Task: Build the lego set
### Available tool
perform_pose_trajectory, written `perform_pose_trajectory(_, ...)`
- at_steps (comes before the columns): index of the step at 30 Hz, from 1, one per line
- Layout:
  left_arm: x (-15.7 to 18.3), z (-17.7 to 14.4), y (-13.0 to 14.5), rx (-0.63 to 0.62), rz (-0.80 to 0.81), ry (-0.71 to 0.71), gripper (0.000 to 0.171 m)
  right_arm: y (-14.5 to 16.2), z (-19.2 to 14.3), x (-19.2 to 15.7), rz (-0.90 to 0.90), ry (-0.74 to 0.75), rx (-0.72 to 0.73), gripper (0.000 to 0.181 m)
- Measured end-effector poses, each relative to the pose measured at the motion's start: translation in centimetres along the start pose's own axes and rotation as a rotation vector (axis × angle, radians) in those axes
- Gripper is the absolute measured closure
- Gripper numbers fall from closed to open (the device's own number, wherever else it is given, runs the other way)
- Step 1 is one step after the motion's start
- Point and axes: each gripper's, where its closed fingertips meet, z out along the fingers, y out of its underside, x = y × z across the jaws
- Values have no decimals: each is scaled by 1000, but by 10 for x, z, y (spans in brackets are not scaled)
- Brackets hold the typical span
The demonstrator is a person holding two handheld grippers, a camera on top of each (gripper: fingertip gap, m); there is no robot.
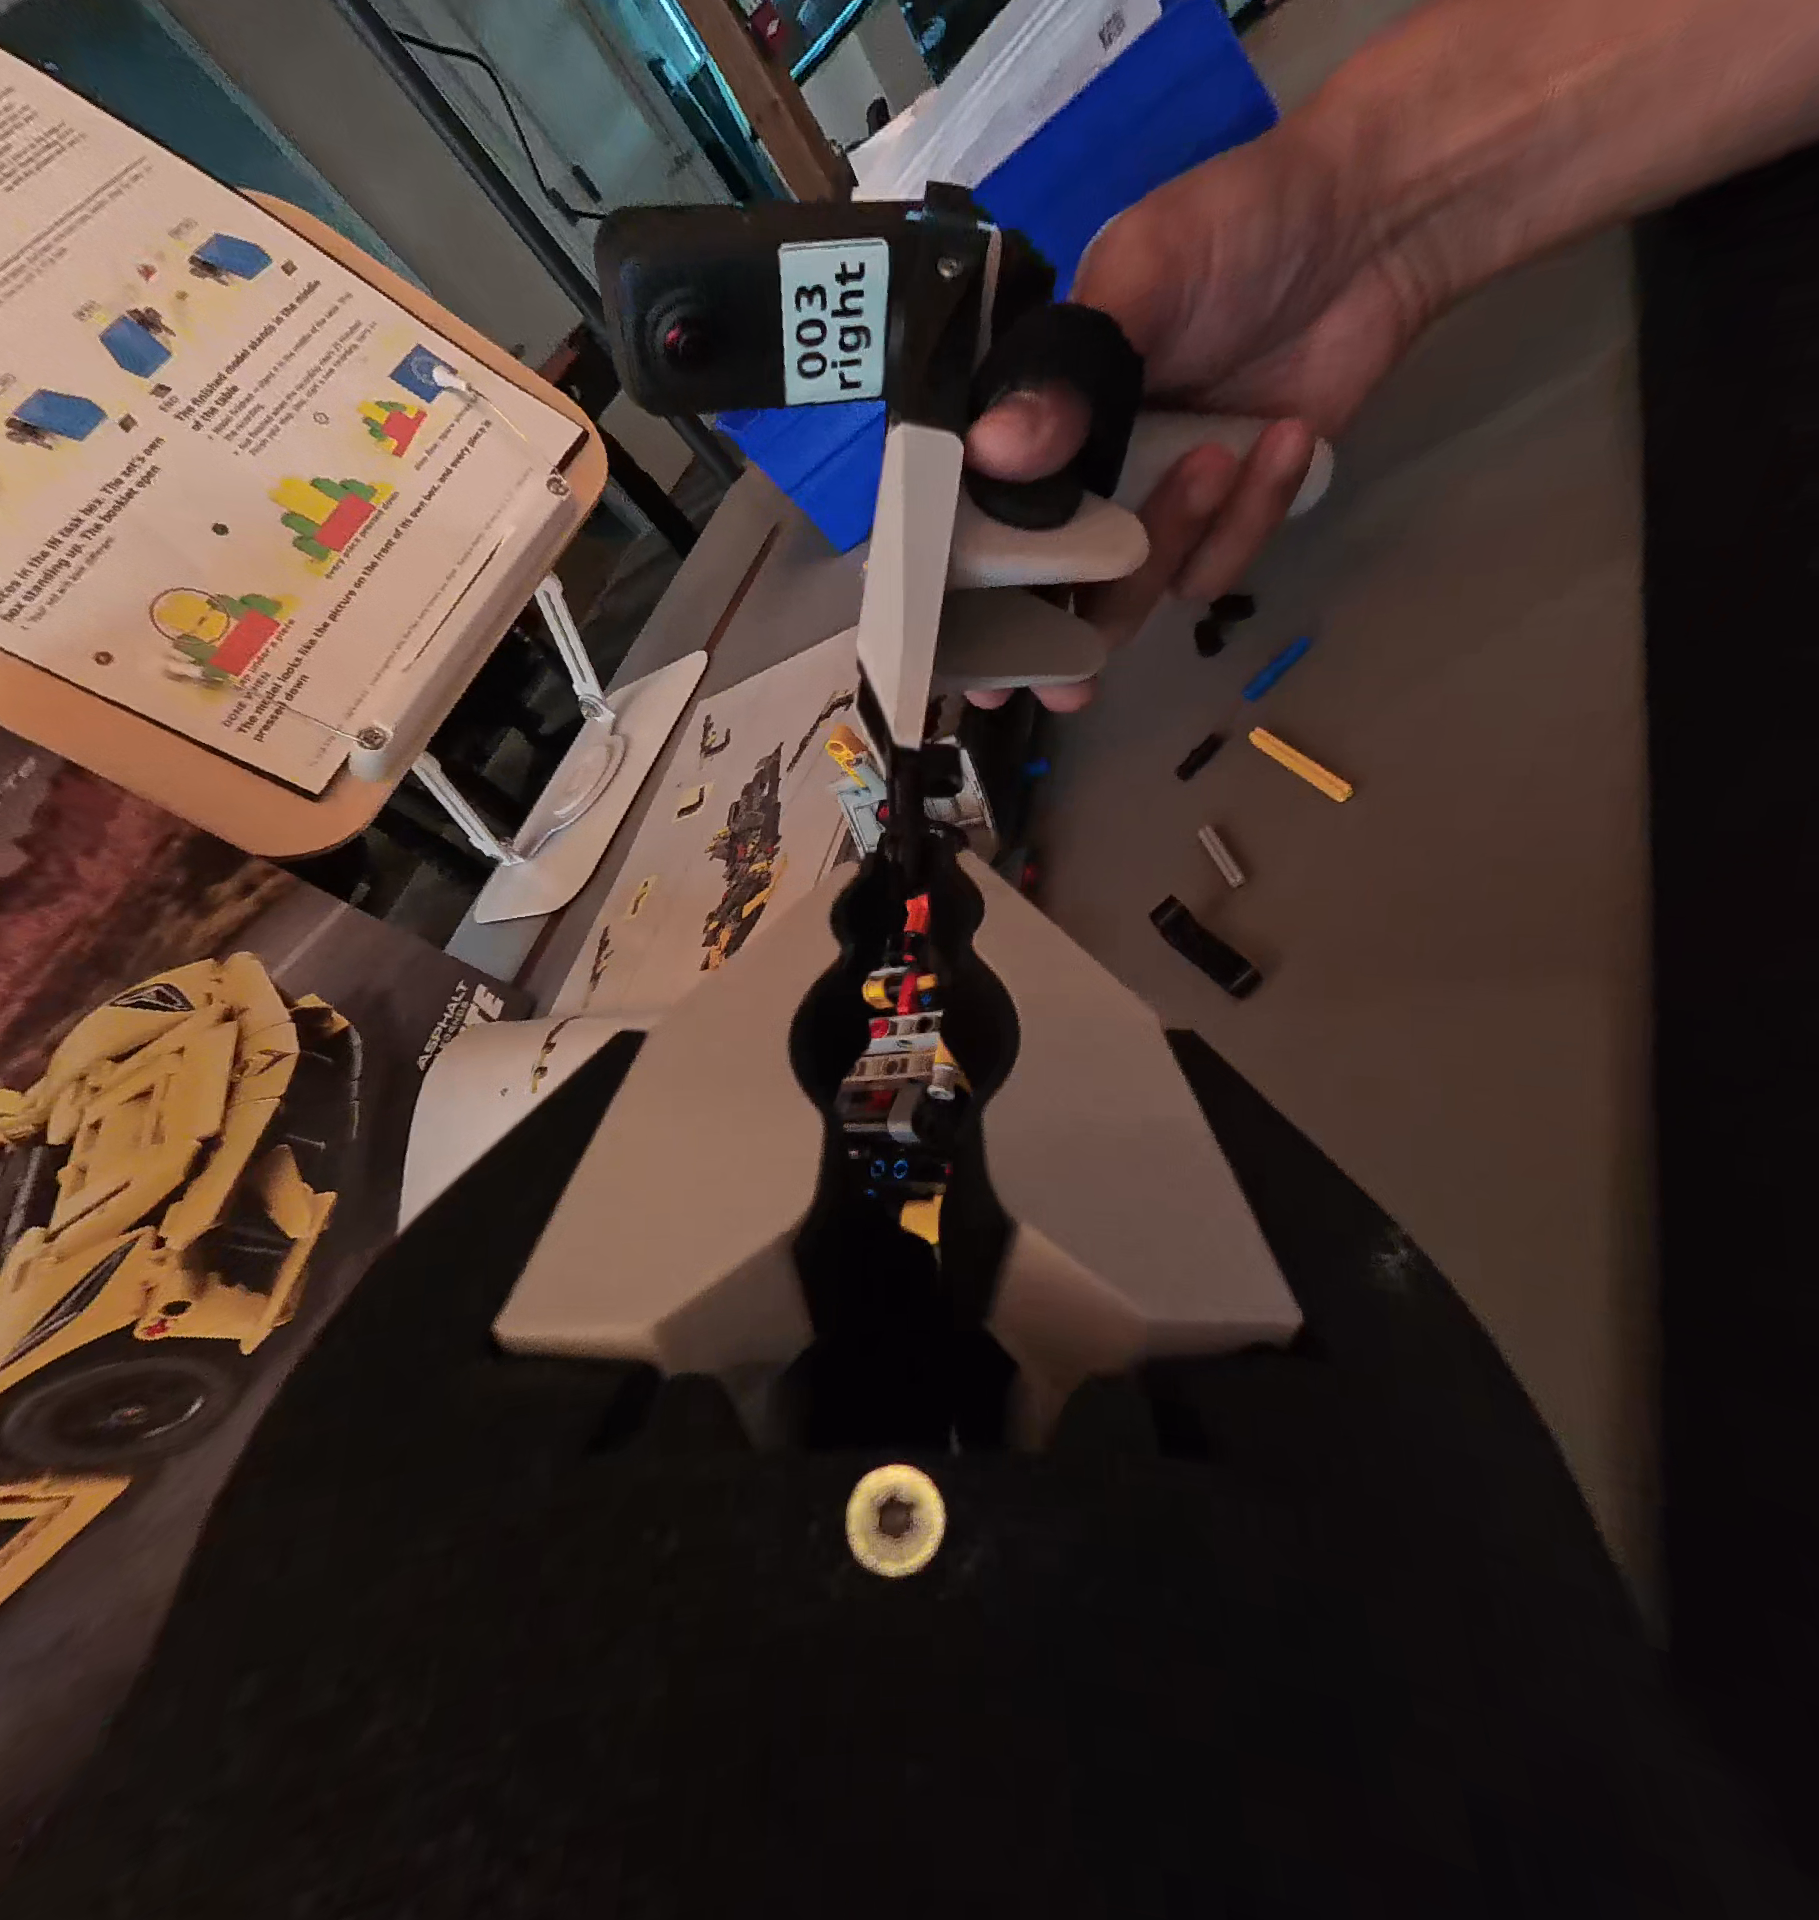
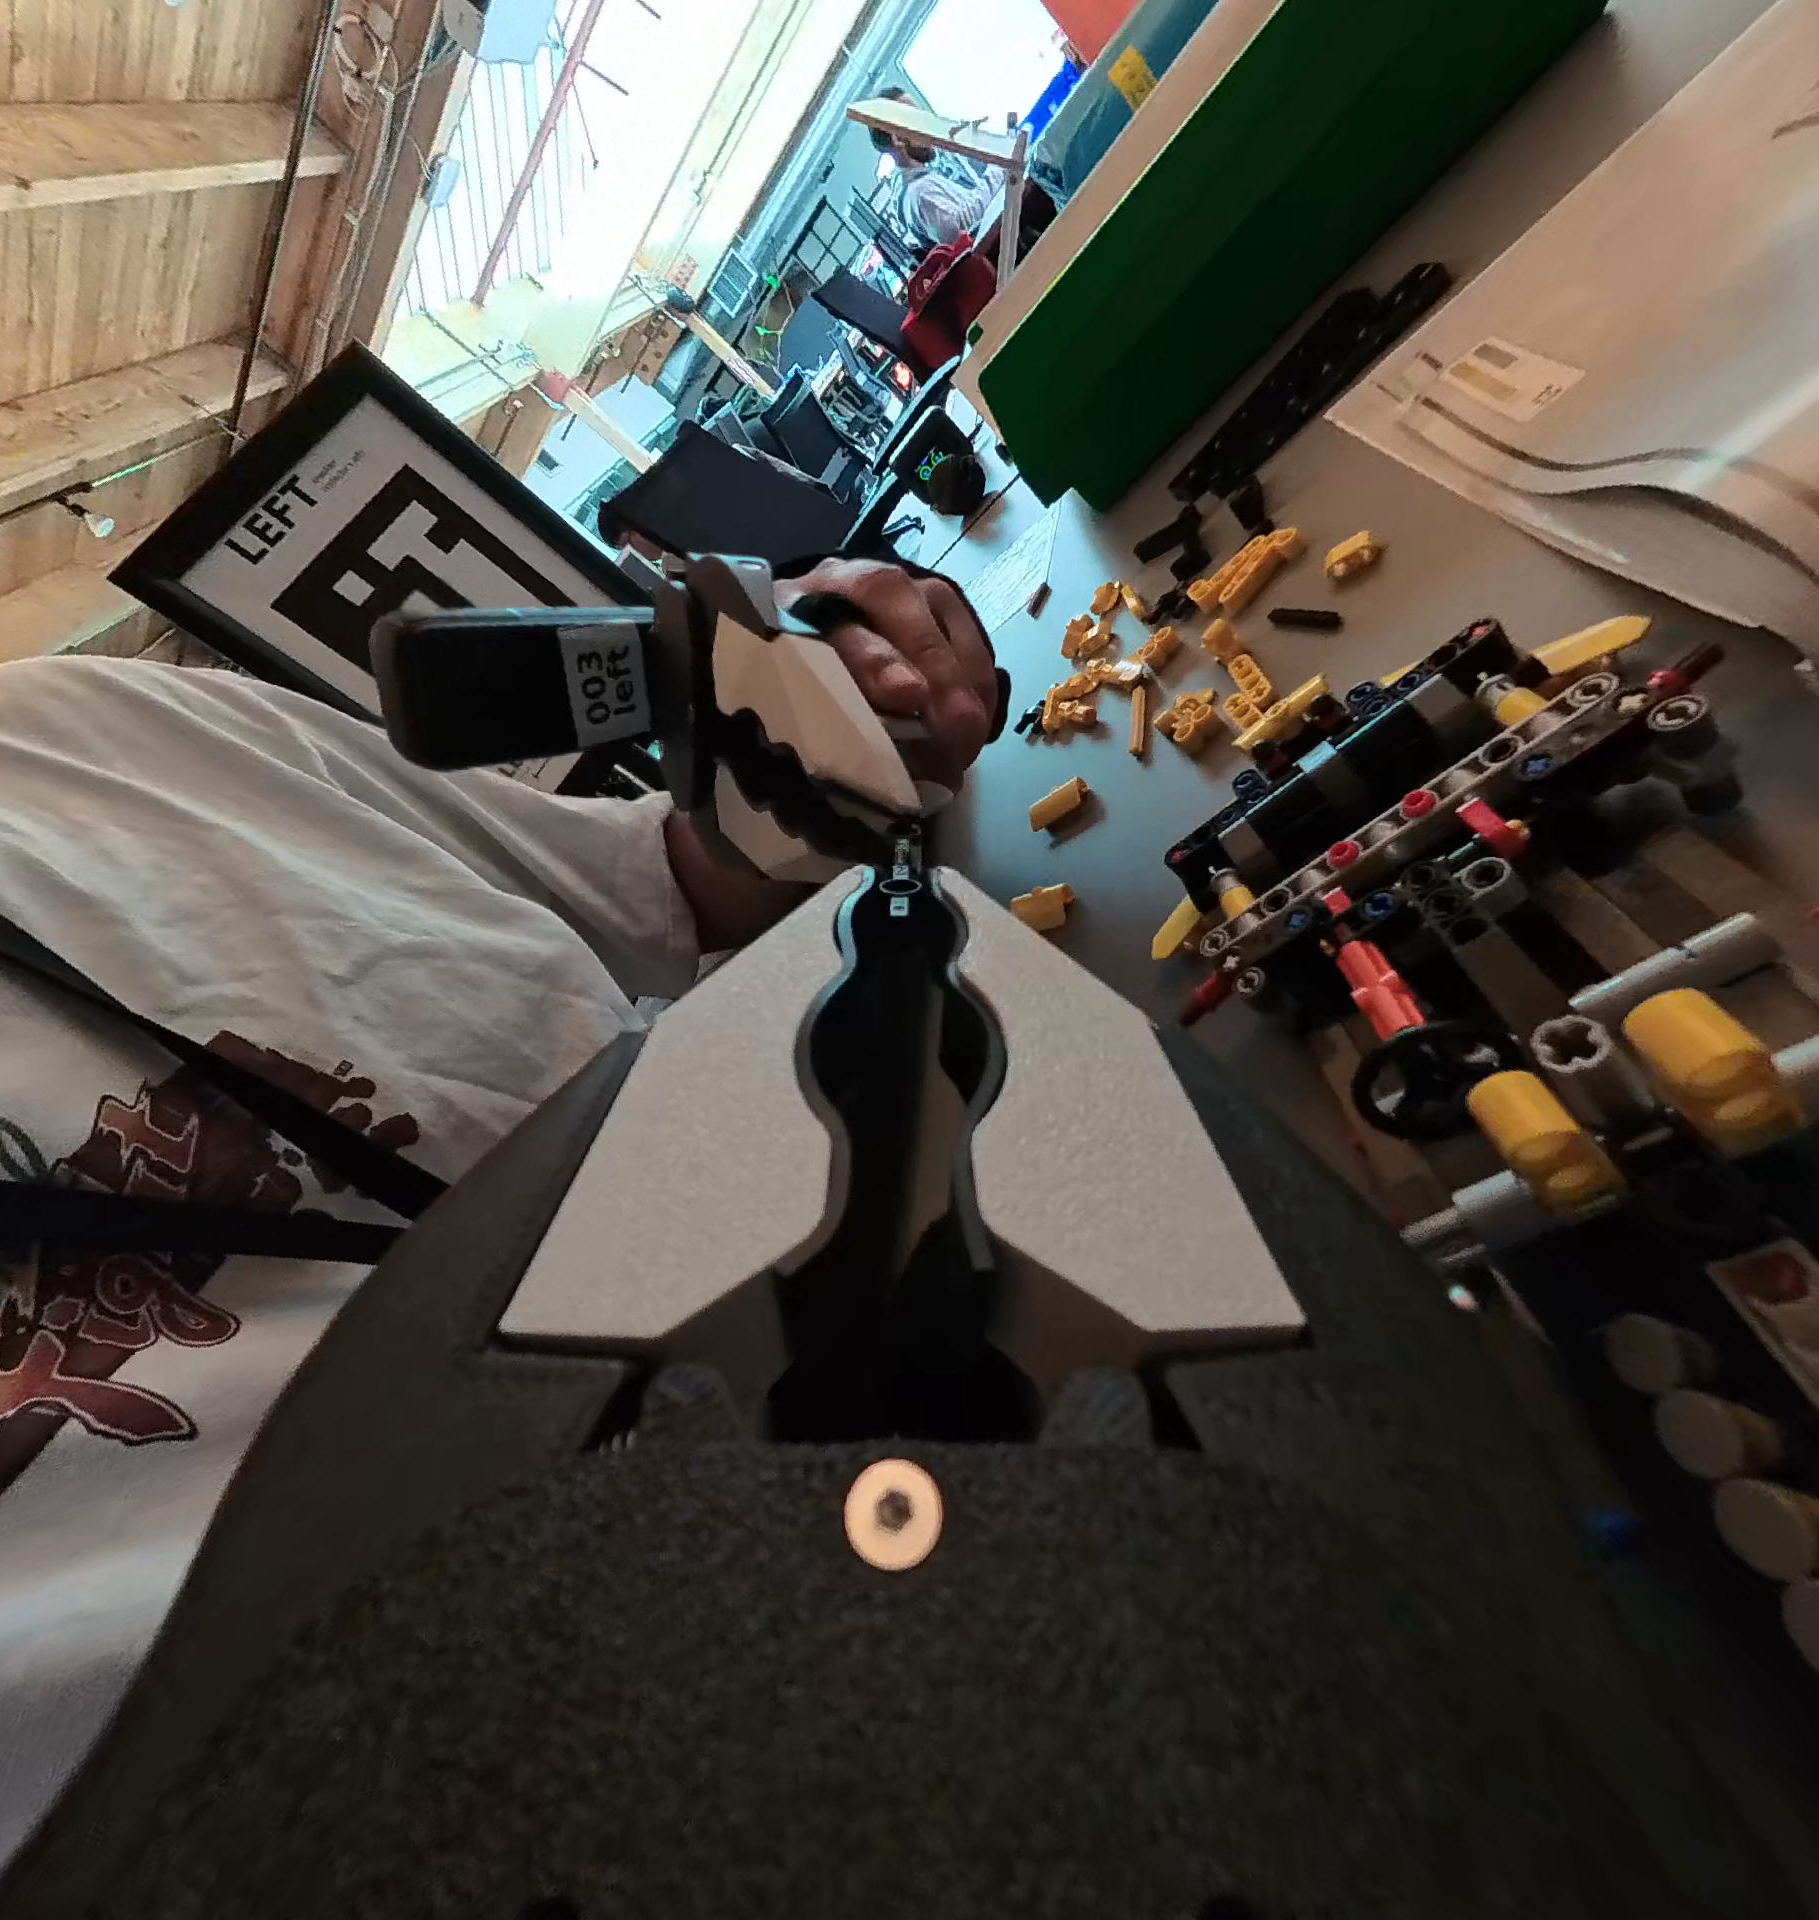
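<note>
Overhead, my left gripper (image 2: pixel 910 821) and right gripper (image 2: pixel 900 883), tips meeting, both clamp one small black-and-grey lego piece (image 2: pixel 900 868), its long axis running between them, left of the black-and-grey lego chassis (image 2: pixel 1445 831).

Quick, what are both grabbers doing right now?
Left gripper: closed on a thin black Lego piece.
Right gripper: closed on the same piece.

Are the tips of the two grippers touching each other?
Cannot tell. In the right wrist view the left gripper meets the right gripper around a small dark piece, which hides any gap.
</note>
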Motion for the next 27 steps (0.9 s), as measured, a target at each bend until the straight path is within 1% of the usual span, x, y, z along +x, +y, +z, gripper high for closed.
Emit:
perform_pose_trajectory(3, -1, 0, -3, 14, 3, -8, 168, -1, -1, -2, 29, -32, 14, 176)
perform_pose_trajectory(6, 0, 2, 3, -10, -41, 14, 168, 0, -1, 3, 22, -5, 7, 175)
perform_pose_trajectory(7, -1, 3, 3, -5, -93, 29, 168, -2, -1, 3, -6, 2, 17, 175)
perform_pose_trajectory(10, -9, 3, 7, 11, -335, 98, 168, -14, -7, 3, -105, 54, 70, 156)
perform_pose_trajectory(12, -13, 2, 14, 17, -525, 165, 168, -24, -15, 5, -180, 110, 114, 153)
perform_pose_trajectory(13, -12, 2, 20, -3, -617, 214, 167, -27, -19, 7, -235, 151, 126, 152)
perform_pose_trajectory(14, -16, 4, 30, -36, -696, 208, 168, -29, -22, 10, -307, 201, 137, 151)
perform_pose_trajectory(16, -23, 2, 34, -25, -772, 211, 167, -34, -23, 16, -468, 307, 152, 145)
perform_pose_trajectory(17, -26, 1, 34, -12, -799, 205, 168, -34, -21, 20, -539, 364, 140, 137)
perform_pose_trajectory(18, -29, 1, 35, -9, -818, 197, 168, -33, -18, 24, -607, 427, 113, 132)
perform_pose_trajectory(21, -31, 2, 38, -21, -819, 167, 168, -26, -5, 37, -733, 588, 24, 128)
perform_pose_trajectory(23, -32, 4, 43, -48, -789, 136, 168, -22, 1, 42, -746, 654, -22, 126)
perform_pose_trajectory(25, -33, 5, 48, -83, -743, 104, 168, -21, 1, 47, -718, 713, -47, 124)
perform_pose_trajectory(27, -37, 4, 49, -94, -688, 64, 168, -22, 1, 49, -682, 721, -39, 121)
